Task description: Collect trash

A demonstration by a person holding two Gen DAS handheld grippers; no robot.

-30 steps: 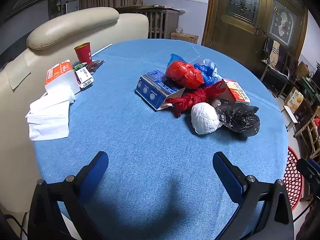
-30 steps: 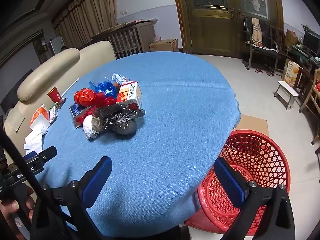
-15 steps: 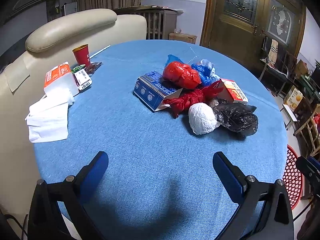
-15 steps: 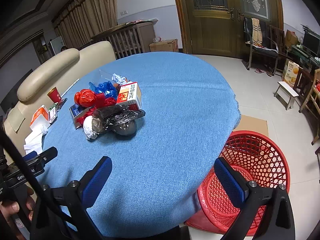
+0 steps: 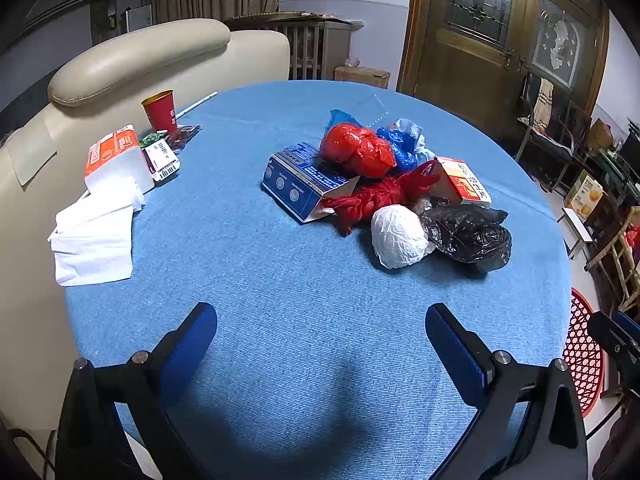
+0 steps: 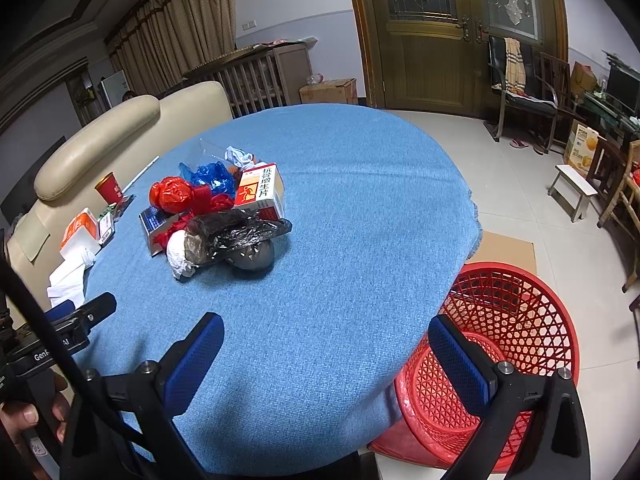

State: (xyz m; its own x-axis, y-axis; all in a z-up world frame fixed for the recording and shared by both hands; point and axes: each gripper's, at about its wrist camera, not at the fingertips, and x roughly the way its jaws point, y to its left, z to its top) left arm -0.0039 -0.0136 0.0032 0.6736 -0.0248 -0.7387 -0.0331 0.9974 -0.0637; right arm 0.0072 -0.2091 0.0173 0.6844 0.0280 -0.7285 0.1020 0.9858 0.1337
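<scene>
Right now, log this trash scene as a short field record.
surface: round table with blue cloth
trash pile: red bag, blue box, white wad, black bag, all clustered and touching
bin: red basket on floor beside table
aside: red cup, tissue pack
left claw: open, holding nothing
right claw: open, holding nothing

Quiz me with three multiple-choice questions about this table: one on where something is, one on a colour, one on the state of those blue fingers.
1. Where is the red basket?
A. on the table
B. on the floor beside the table
C. on the sofa

2. What colour is the cup?
A. red
B. green
C. white

3. The left gripper and right gripper are:
A. both holding trash
B. one shut
C. both open, empty

Answers: B, it stands on the tiles below the table edge; A, red with a gold rim; C, the fingers are spread with nothing between.
</scene>
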